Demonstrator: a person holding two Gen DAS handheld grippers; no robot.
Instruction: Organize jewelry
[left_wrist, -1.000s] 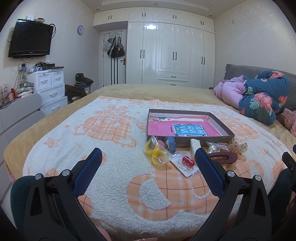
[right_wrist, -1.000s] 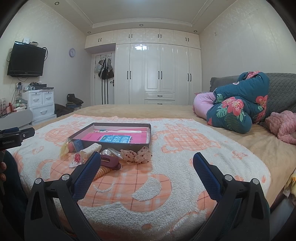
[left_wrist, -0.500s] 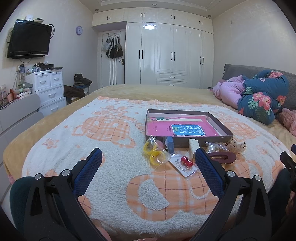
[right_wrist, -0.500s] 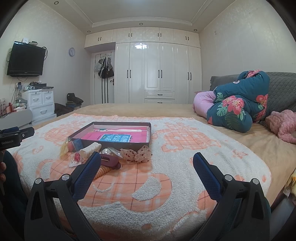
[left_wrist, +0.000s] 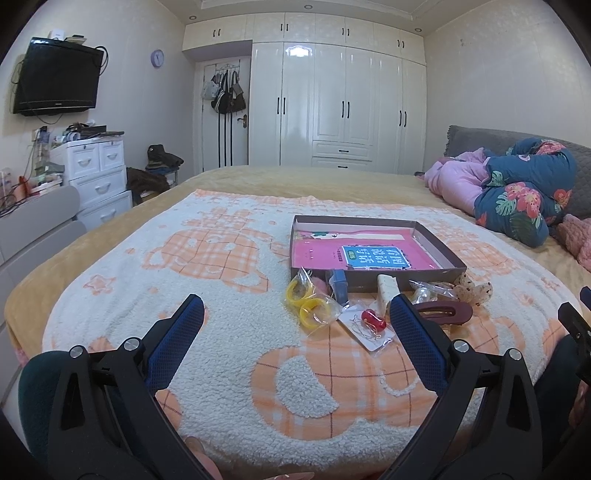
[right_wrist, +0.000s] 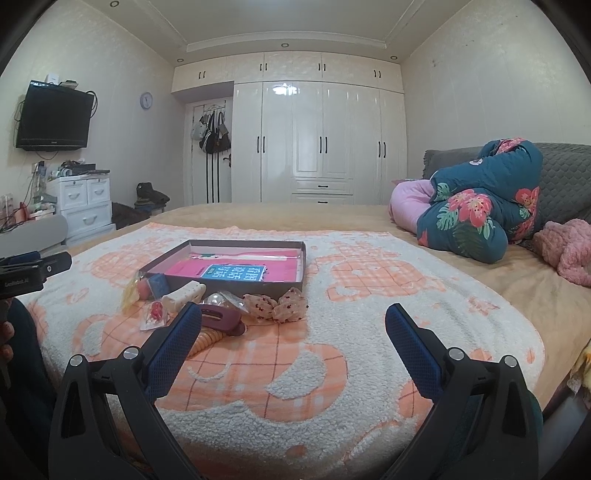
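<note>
Hovering over the fleecy orange-and-white blanket (left_wrist: 229, 332), the left gripper (left_wrist: 295, 321) and right gripper (right_wrist: 293, 325) both have fingers spread wide, holding nothing. The shallow brown cardboard box (left_wrist: 439, 247) at frame centre holds only a pink sheet; the bagged yellow rings (left_wrist: 308, 302), maroon hair clip (left_wrist: 447, 312) and red-bead card (left_wrist: 371, 325) lie in front of it, unsorted, so the task looks barely begun.

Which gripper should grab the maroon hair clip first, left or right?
Probably right. The right gripper is open, and the hair clip lies by its left fingertip. The left gripper faces the yellow rings.
</note>
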